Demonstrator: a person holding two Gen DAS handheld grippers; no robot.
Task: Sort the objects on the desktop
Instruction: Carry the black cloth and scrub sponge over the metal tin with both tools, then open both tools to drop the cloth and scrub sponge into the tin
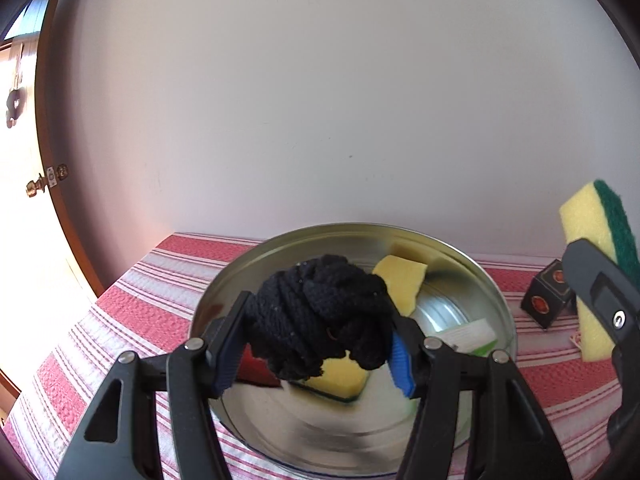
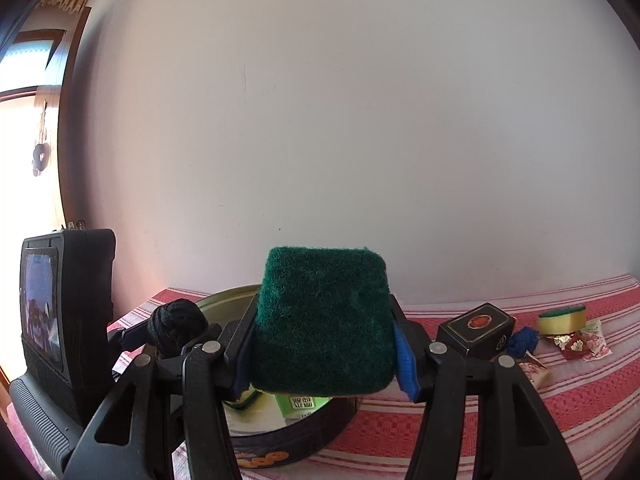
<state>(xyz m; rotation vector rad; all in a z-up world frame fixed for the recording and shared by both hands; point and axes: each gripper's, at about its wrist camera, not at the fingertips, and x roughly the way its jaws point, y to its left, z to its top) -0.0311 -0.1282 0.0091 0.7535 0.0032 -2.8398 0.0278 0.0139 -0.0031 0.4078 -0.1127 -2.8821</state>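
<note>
Tools (image 1: 316, 344) (image 2: 326, 356) clamped on yarn (image 1: 320, 312), sponge (image 2: 324, 320)

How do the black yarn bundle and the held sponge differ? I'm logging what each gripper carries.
The black yarn bundle is a lumpy knitted wad; the sponge is a flat-sided block. The bundle is all black; the sponge is yellow with a green scouring face. Both are clamped in a gripper above the round tin.

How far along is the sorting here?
Done: a yellow sponge and a green-and-white packet lie in the round tin. In hand: black yarn and a green-topped sponge. Left: black box, blue yarn, small sponge, wrappers.
</note>
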